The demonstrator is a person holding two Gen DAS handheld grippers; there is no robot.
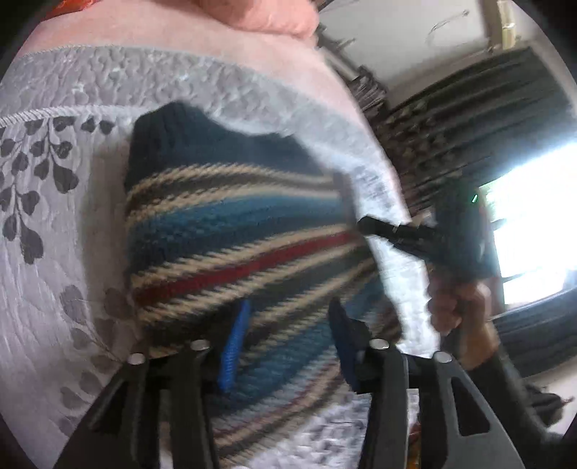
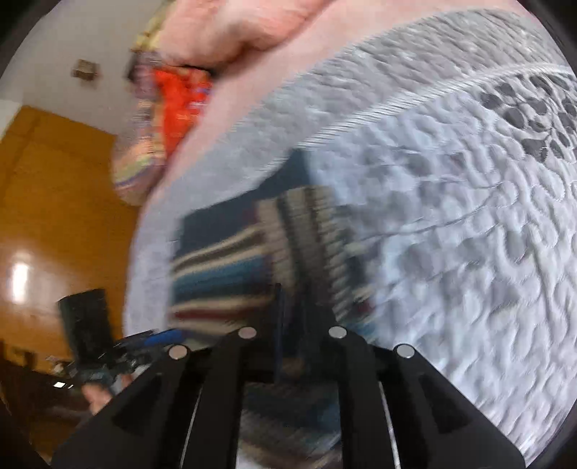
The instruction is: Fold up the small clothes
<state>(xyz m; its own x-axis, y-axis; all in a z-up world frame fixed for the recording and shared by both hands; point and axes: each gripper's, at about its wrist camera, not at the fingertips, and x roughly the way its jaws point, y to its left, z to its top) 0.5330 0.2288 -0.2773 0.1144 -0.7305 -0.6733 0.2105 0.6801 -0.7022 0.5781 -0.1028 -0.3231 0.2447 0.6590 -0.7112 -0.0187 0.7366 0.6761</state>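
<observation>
A knitted sweater (image 1: 230, 231) with a navy top and beige, blue and red stripes lies on the grey quilted bed cover (image 1: 54, 216). My left gripper (image 1: 290, 342) is open over the sweater's near part, its blue pads (image 1: 232, 346) wide apart. My right gripper (image 1: 362, 225), held by a hand (image 1: 454, 310), pinches the sweater's right edge. In the blurred right wrist view, the right gripper (image 2: 295, 324) has its fingers close together on the sweater (image 2: 230, 267), where a flap with upright stripes lies over the body. The left gripper (image 2: 158, 337) shows at lower left.
A pink blanket (image 1: 252, 18) lies at the head of the bed, with orange cloth (image 2: 180, 104) beside it. Dark curtains (image 1: 468, 119) and a bright window (image 1: 533, 216) stand past the bed's right edge. An orange-brown wooden surface (image 2: 54, 202) is on the other side.
</observation>
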